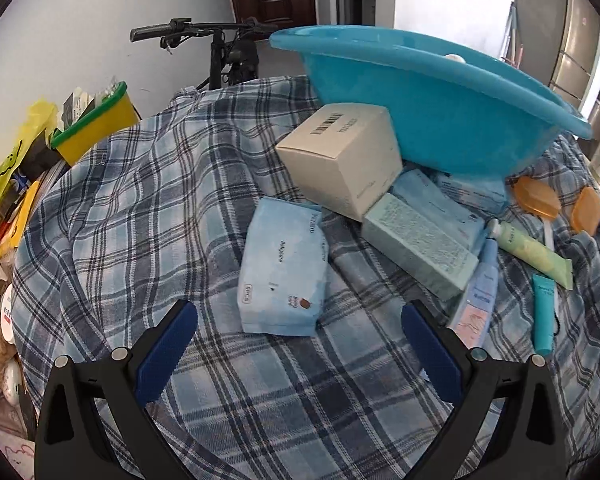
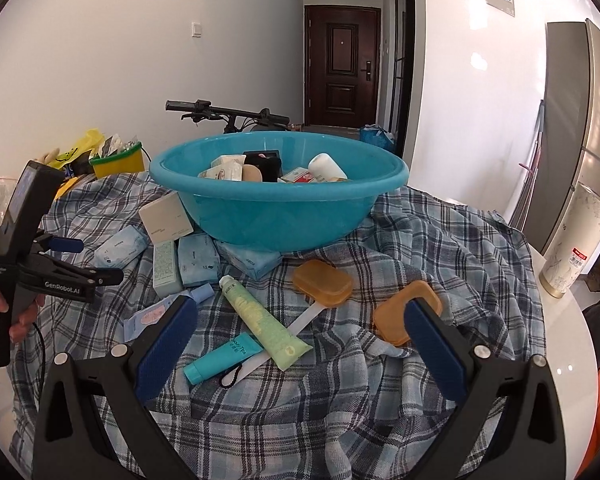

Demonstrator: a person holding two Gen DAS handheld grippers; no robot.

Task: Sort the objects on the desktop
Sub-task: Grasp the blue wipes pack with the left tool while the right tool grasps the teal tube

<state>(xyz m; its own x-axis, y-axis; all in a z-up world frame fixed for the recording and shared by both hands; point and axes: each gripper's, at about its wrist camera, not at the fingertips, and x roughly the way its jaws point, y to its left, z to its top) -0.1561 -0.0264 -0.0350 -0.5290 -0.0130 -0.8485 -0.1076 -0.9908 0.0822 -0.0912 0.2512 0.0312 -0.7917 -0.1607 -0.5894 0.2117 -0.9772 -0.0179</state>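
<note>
A blue basin point(image 2: 278, 208) stands on the plaid cloth point(image 2: 420, 264) and holds several small items. In front of it lie a beige box point(image 1: 340, 156), a light blue tissue pack point(image 1: 282, 276), a green box point(image 1: 420, 246), a green tube point(image 2: 264, 320), a teal tube point(image 2: 220, 358) and two orange cases point(image 2: 322, 282). My left gripper point(image 1: 300, 344) is open and empty, just short of the tissue pack. My right gripper point(image 2: 300, 334) is open and empty, above the tubes. The left gripper also shows in the right wrist view point(image 2: 76, 260).
A yellow container point(image 1: 96, 128) with a green rim and a yellow bag point(image 1: 12, 168) stand at the table's left edge. A bicycle point(image 1: 220, 52) is behind the table. A white cylinder point(image 2: 576, 240) stands at the right edge.
</note>
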